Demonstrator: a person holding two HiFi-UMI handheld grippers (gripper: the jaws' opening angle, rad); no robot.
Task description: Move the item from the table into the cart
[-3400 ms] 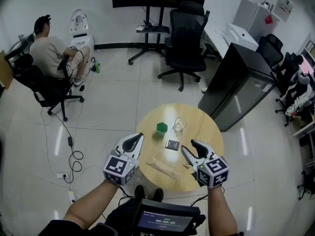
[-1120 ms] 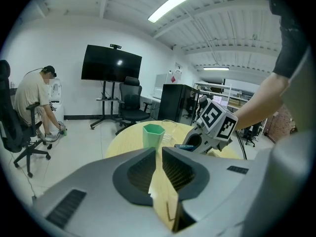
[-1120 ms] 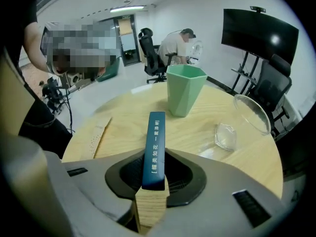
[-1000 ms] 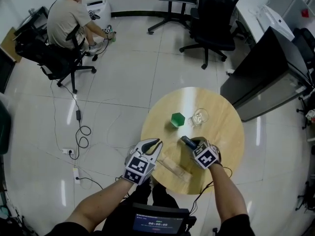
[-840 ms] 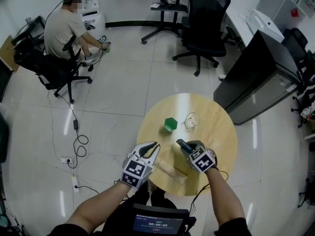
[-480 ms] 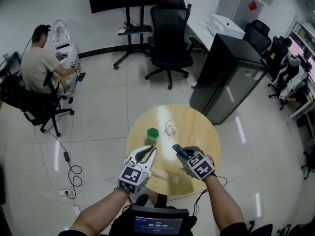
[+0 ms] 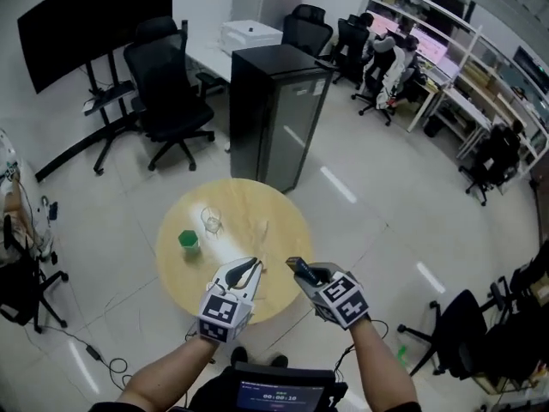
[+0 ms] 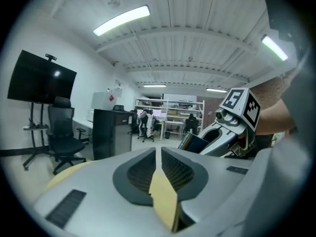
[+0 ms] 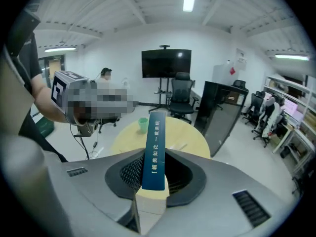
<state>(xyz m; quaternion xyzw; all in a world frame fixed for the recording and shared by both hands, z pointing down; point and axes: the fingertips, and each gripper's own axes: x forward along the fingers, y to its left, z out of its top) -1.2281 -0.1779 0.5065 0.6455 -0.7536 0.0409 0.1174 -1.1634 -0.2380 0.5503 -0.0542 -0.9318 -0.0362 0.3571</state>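
The slim dark-blue box (image 9: 154, 149) was gripped on edge between the fingers of the right gripper (image 7: 302, 273) and held up off the round desk (image 7: 257, 209). Only its lower end was clamped, so it could be levered loose and dropped if swung hard. No cart was seen. The fingers of the left gripper (image 8: 157, 168) were closed on nothing. The box was flat, stiff and smooth, with printed lettering. The finger pads (image 9: 131, 174) were ribbed, and the desk was pale wood.

Left gripper (image 7: 248, 267) and right gripper (image 7: 298, 269): grey shells, black ribbed pads (image 9: 129, 174), tan block behind, black-and-white marker cube (image 7: 220, 311) at the rear. Forearms bare, dark sleeve (image 9: 25, 37).
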